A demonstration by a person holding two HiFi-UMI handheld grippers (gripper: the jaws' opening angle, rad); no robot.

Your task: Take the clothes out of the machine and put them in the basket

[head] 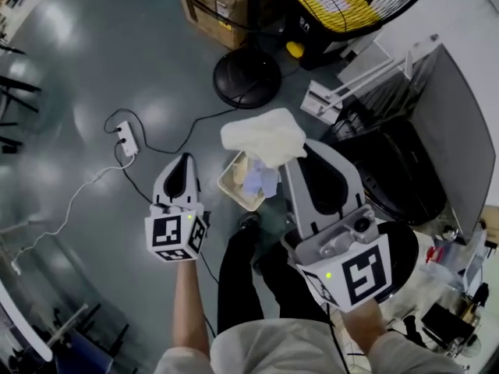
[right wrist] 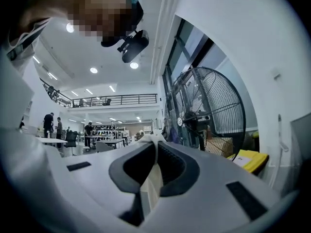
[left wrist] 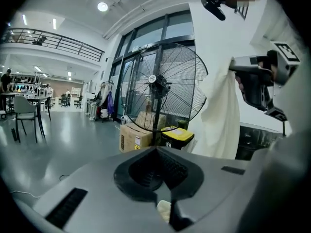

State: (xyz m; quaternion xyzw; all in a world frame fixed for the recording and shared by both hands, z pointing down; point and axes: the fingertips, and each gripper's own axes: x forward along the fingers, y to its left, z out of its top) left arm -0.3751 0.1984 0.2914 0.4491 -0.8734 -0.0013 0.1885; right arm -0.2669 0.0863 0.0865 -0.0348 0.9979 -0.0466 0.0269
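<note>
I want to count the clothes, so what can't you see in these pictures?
Basket, head view: the white cloth and the right gripper cover most of it, so the clothes inside cannot be counted.
Machine, head view: its inside is too dark to show whether clothes remain.
White cloth, all views: bunched up, so the kind of garment is unclear.

Dim, bluish head view, soft glare patches on glossy floor (head: 86,61), white cloth (head: 263,135) near blown out. Strong fisheye bend and black vignette in both gripper views. Lit from ceiling lights (right wrist: 93,70) overhead; close foreground soft, background fairly sharp.
</note>
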